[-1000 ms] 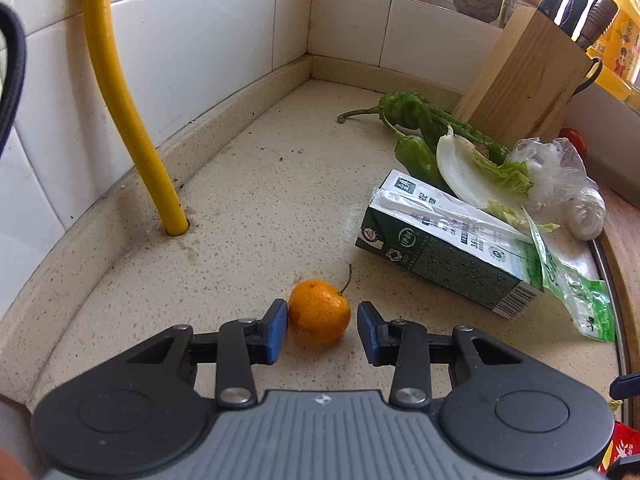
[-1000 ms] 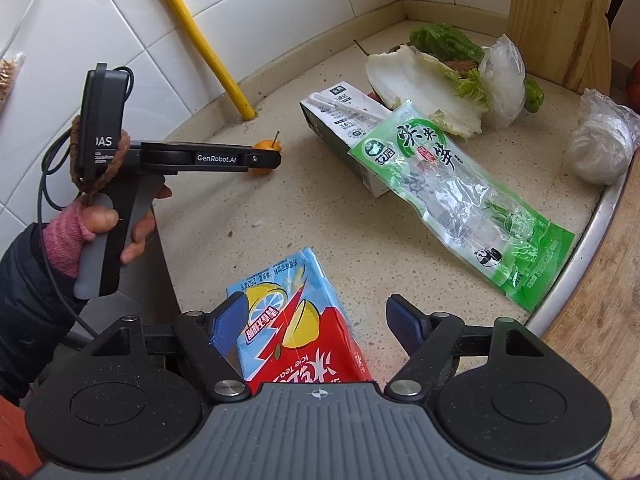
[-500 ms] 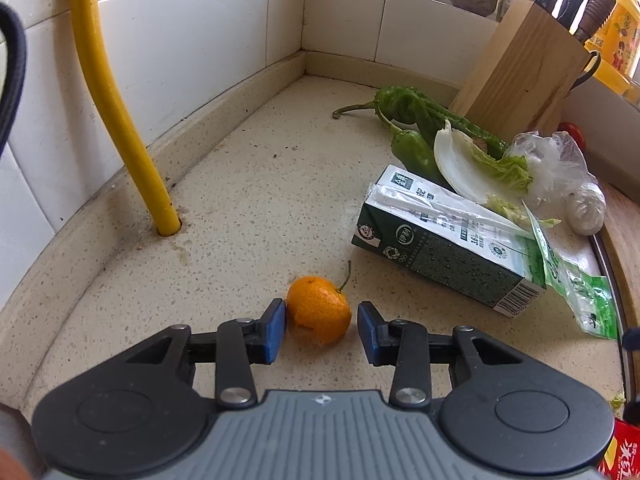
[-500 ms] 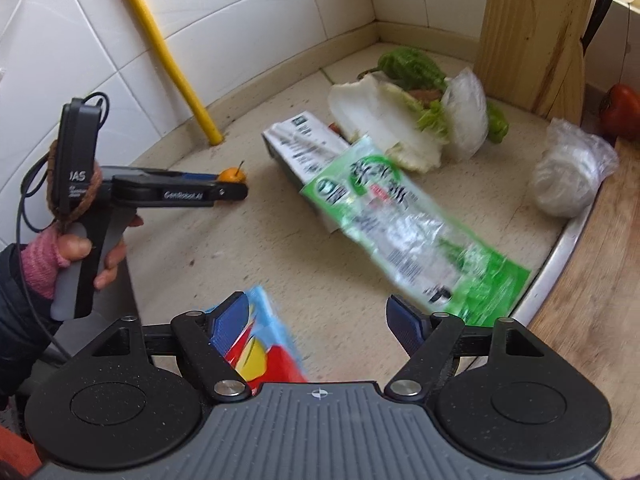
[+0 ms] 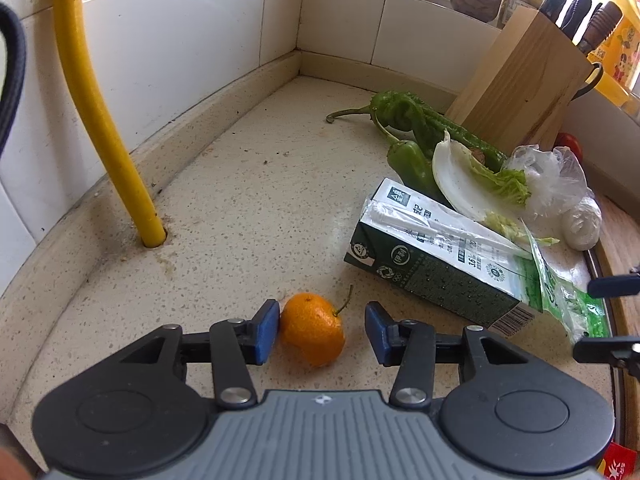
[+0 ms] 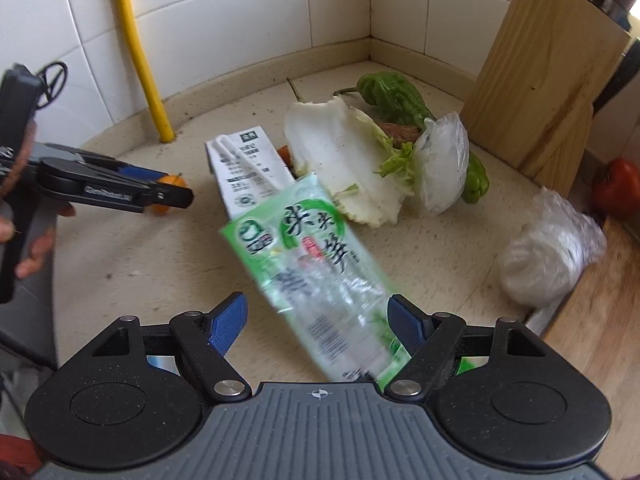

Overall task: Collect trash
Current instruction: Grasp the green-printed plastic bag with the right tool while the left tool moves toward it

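- You are holding the left gripper (image 5: 322, 330) low over the speckled countertop (image 5: 248, 200), its fingers spread apart with nothing clamped between them.
- A small orange (image 5: 312, 328) with a thin stem is sitting on the countertop between those fingers, touching the left blue pad (image 5: 267, 332) and standing apart from the right one.
- Your hand (image 6: 34, 240) is gripping the left gripper's handle at the left edge of the right wrist view.
- You are carrying the right gripper (image 6: 318, 326) with its fingers released and wide apart, gripping nothing.
- The green and clear plastic wrapper (image 6: 316, 276) is lying across the gap between those fingers, its printed end resting on the milk carton (image 6: 248, 172); it is blurred, and I cannot tell whether either pad is touching it.
- The milk carton is lying on its side in the middle of the countertop, just to the right of the orange, with a wrapped straw on its upper face.
- A cabbage leaf (image 6: 344, 160), green peppers (image 5: 408, 128) and a crumpled clear bag (image 6: 444, 164) are lying just behind the carton, near the wooden knife block (image 6: 544, 72).
- A knotted plastic bag (image 6: 548, 256) is sitting by the countertop's right edge, near a red tomato (image 6: 618, 188).
- A yellow pipe (image 5: 96, 112) is rising from the countertop along the tiled wall, well apart from the orange.
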{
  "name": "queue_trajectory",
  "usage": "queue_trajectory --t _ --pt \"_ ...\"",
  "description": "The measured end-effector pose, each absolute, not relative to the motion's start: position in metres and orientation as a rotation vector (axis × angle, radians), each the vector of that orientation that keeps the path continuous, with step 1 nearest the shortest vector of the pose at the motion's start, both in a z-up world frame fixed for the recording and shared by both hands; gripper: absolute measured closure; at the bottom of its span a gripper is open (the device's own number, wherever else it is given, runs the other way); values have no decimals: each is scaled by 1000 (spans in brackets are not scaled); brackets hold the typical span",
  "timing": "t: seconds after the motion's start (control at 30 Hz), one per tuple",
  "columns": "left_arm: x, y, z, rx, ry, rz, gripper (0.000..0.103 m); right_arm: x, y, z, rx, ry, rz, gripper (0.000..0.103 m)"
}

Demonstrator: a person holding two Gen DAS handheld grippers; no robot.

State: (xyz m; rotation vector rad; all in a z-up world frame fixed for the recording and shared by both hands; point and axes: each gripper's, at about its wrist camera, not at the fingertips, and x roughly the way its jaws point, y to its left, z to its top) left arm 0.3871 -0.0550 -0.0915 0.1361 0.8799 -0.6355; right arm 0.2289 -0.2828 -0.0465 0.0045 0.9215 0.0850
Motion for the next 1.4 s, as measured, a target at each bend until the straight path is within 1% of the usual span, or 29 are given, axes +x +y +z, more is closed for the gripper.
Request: queue_trajectory --t 0.1,0.13,0.17,0.23,0.3,0.33,0.37,0.5,0.57,0.67,0.73,0.93,1.13,1.4 --pt "390 -55 -90 124 880 -632 60 243 -287 -58 -31 944 105 19" --pt "391 -55 -89 119 879 -632 60 246 -288 -61 -34 945 113 20" --pt "392 -54 -88 115 877 -631 60 249 -290 -64 -34 943 109 26" --pt "392 -53 -86 111 873 -627 60 252 -293 -65 -18 950 93 31" --pt "393 -51 -84 105 869 -620 60 252 -296 -61 23 960 103 50" --pt "394 -50 -84 101 868 -617 60 249 -297 -58 45 968 110 55" --pt "394 -49 -82 95 866 -613 60 248 -298 -57 65 975 114 63" --pt "395 -49 -74 75 850 -617 60 242 -304 -56 142 988 106 78" --pt "396 -52 -68 76 837 -629 60 240 -312 -54 213 979 98 81" --pt "395 -59 -60 84 812 -649 58 237 -325 -50 315 959 85 85" --pt "395 -64 -56 90 795 -663 55 234 -331 -48 376 947 78 86" --pt "398 -74 -55 94 788 -683 55 233 -343 -44 478 910 85 88" --pt "400 -93 -48 86 759 -746 55 236 -346 -44 499 903 77 88" --pt "408 -141 -51 88 764 -880 55 230 -358 -44 541 874 40 88"
